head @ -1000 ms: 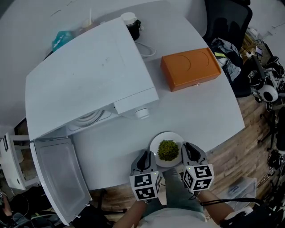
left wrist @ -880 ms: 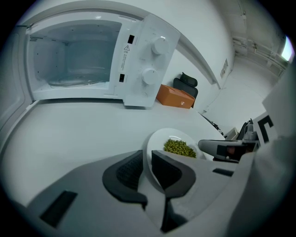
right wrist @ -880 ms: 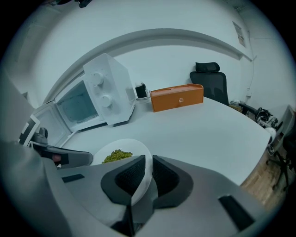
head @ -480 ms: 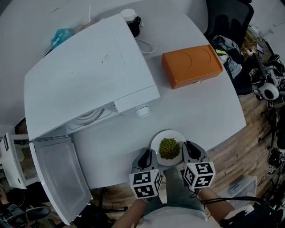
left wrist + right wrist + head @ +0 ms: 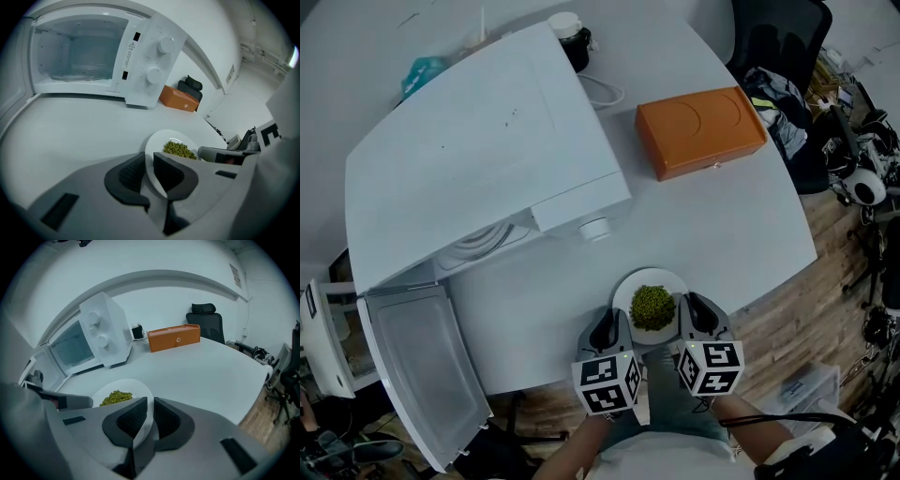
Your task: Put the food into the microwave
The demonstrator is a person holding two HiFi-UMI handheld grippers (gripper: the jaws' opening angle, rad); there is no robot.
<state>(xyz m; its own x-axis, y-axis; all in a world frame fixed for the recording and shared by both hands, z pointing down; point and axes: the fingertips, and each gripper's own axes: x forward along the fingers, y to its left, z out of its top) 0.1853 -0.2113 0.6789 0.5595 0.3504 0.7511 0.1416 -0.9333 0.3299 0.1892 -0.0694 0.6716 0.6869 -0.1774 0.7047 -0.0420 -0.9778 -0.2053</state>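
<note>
Left gripper (image 5: 607, 330) and right gripper (image 5: 692, 315) each clamp plate (image 5: 628, 289) rim, peas (image 5: 652, 307) between them. Uneven carry toward microwave (image 5: 478, 141) ahead-left could tilt plate, spilling peas.

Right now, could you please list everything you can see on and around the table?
table: one, white, centre of view
microwave: one, white, on the table's left, door open
plate: one, white, near table edge, rim clamped by both tools
food: one heap, green, on the plate
box: one, orange, right of the microwave
jar: one, dark with white lid, behind the microwave
chair: one, black, beyond the table
left tool: one, grey, shut on plate's left rim
right tool: one, grey, shut on plate's right rim
</note>
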